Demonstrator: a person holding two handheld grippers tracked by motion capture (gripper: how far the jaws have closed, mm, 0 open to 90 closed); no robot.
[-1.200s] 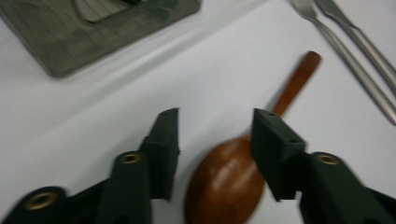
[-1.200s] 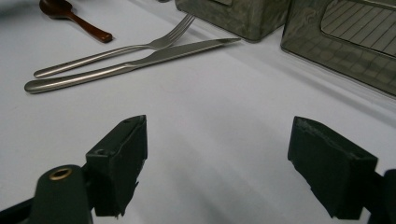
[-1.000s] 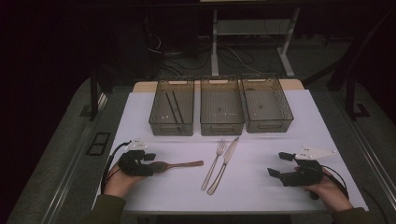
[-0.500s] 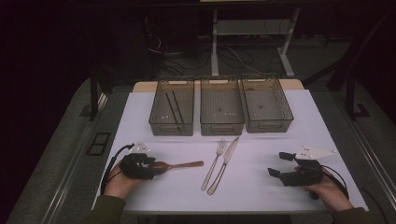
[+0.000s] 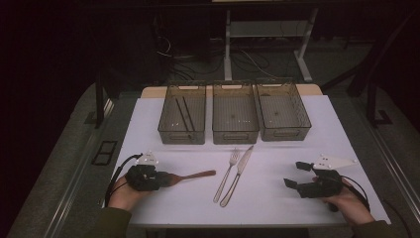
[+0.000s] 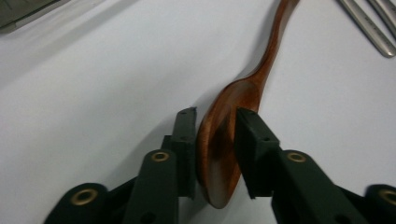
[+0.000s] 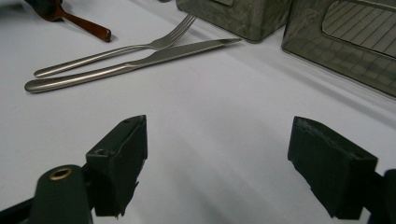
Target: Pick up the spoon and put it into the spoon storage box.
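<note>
The wooden spoon (image 6: 229,135) lies at seven o'clock on the white table (image 5: 277,153), its bowl turned on edge and pinched between the jaws of the left gripper (image 6: 215,122), probably so it can be lifted towards a bin. The fork (image 5: 228,172) and knife (image 5: 239,173) lie together at six o'clock. The right gripper (image 5: 292,175) waits at four o'clock, jaws wide apart, holding nothing. Chopsticks (image 5: 183,112) already sit in the left bin (image 5: 182,135) at eleven o'clock.
</note>
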